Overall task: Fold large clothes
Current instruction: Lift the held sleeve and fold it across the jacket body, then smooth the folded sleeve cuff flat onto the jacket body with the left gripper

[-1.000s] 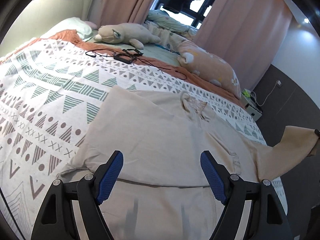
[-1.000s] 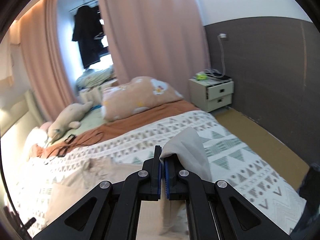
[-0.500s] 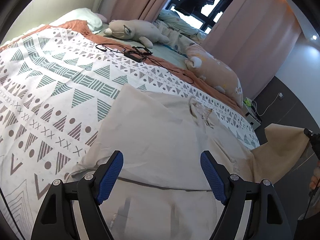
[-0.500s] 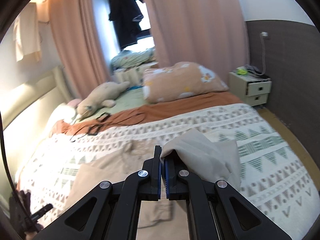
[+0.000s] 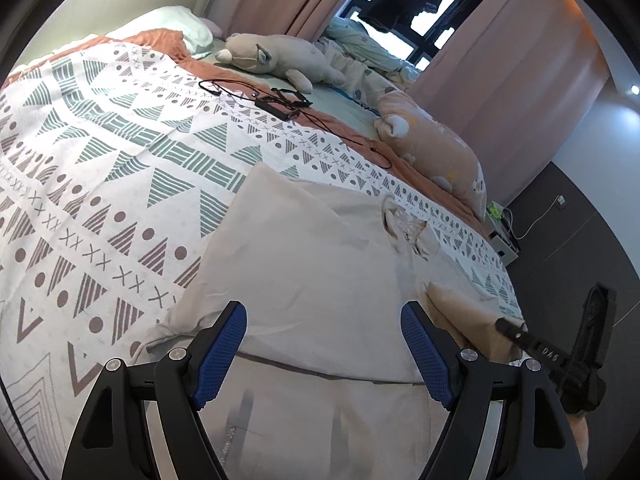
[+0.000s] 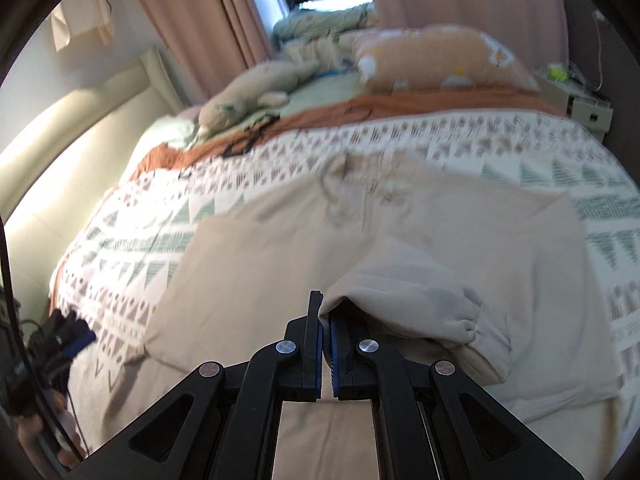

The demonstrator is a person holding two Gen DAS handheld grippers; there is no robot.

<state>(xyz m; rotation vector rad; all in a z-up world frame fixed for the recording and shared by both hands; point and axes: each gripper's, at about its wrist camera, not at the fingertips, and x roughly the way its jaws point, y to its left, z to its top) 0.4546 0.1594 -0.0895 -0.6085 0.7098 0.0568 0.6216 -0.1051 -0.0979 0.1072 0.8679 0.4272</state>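
Observation:
A large beige sweatshirt (image 5: 312,248) lies spread on the patterned quilt (image 5: 100,160), neckline toward the pillows. My left gripper (image 5: 322,312) hovers open just above its near left part, nothing between the blue pads. My right gripper (image 6: 323,312) is shut on the cuff end of the right sleeve (image 6: 432,300), which is folded in and draped over the sweatshirt's body (image 6: 260,264). In the left wrist view the right gripper (image 5: 520,338) shows at the right edge with the sleeve (image 5: 460,308) bunched at its tip. The left gripper (image 6: 72,338) appears at the far left of the right wrist view.
A plush toy (image 5: 276,56) and an orange pillow (image 5: 432,152) lie at the head of the bed. A black cable with a charger (image 5: 280,104) rests on the quilt beyond the sweatshirt. A nightstand (image 5: 500,240) stands past the bed's right side.
My right gripper has swung down and inward, carrying the sleeve from beside the bed onto the sweatshirt's body. The left gripper shifted slightly and stayed open.

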